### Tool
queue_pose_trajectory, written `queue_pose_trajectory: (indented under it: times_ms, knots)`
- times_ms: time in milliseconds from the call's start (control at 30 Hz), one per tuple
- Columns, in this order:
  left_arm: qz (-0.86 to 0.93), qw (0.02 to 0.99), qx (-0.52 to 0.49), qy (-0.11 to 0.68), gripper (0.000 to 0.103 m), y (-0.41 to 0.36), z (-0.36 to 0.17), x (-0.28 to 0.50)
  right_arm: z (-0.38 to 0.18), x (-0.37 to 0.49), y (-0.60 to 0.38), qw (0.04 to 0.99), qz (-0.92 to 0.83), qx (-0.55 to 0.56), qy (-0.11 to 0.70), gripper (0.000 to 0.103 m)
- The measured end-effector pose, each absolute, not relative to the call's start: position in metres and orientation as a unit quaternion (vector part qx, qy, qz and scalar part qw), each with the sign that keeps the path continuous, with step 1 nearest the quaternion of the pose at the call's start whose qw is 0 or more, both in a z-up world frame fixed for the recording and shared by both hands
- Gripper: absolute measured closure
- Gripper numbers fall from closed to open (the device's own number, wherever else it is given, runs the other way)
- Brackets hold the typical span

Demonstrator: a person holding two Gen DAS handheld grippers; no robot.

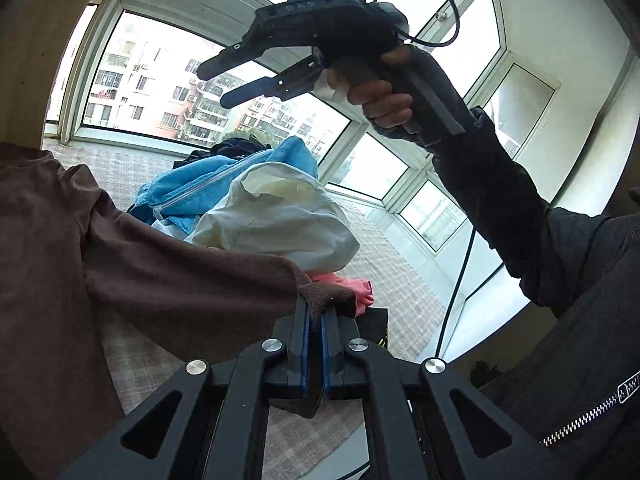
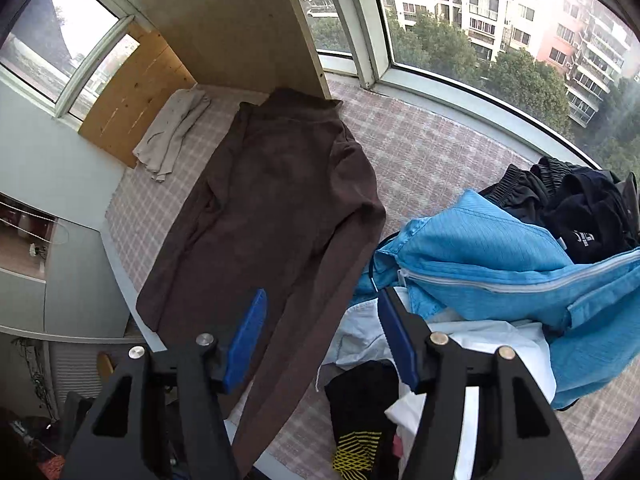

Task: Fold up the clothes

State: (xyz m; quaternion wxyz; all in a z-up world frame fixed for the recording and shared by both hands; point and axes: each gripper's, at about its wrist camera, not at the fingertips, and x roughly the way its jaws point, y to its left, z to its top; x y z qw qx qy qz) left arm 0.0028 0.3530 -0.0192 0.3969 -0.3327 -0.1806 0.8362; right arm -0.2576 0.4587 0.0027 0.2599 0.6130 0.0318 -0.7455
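A brown long-sleeved garment [image 2: 272, 200] lies spread on the checked mat [image 2: 420, 152], collar toward the window. In the left wrist view one brown sleeve [image 1: 160, 272] stretches across from the left, and my left gripper [image 1: 316, 312] is shut on its cuff, with the cloth pinched between the blue pads. My right gripper [image 1: 218, 85] is held up in the air by a gloved hand, jaws apart and empty. In its own view the right gripper [image 2: 322, 320] hangs open above the lower sleeve, with nothing between its blue pads [image 2: 248, 336].
A heap of clothes lies right of the brown garment: a blue zip jacket [image 2: 500, 256], a white piece [image 1: 276, 220], black items [image 2: 580, 204], something pink [image 1: 360, 288] and a black-and-yellow piece [image 2: 360, 420]. A beige cloth [image 2: 172, 136] lies by a wooden board [image 2: 136, 92]. Windows enclose the mat.
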Motion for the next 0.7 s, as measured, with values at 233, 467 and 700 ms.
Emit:
queue_pose_trajectory:
  times_ms: [233,467,700]
  knots:
    - [0.843,0.391,-0.329,-0.17,0.1,0.356,-0.013,0.001,-0.112,-0.365,0.425,0.215,-0.769,0.6,0.049,0.046]
    - [0.855,0.369,-0.326,-0.162,0.1,0.346,-0.009,0.002,-0.17,-0.388,0.411,0.276,-0.691,0.666,0.054,0.045]
    - [0.853,0.348,-0.348,-0.173,0.1,0.34,-0.018,-0.01,-0.18,-0.369,0.411,0.316,-0.665,0.676,0.019,0.092]
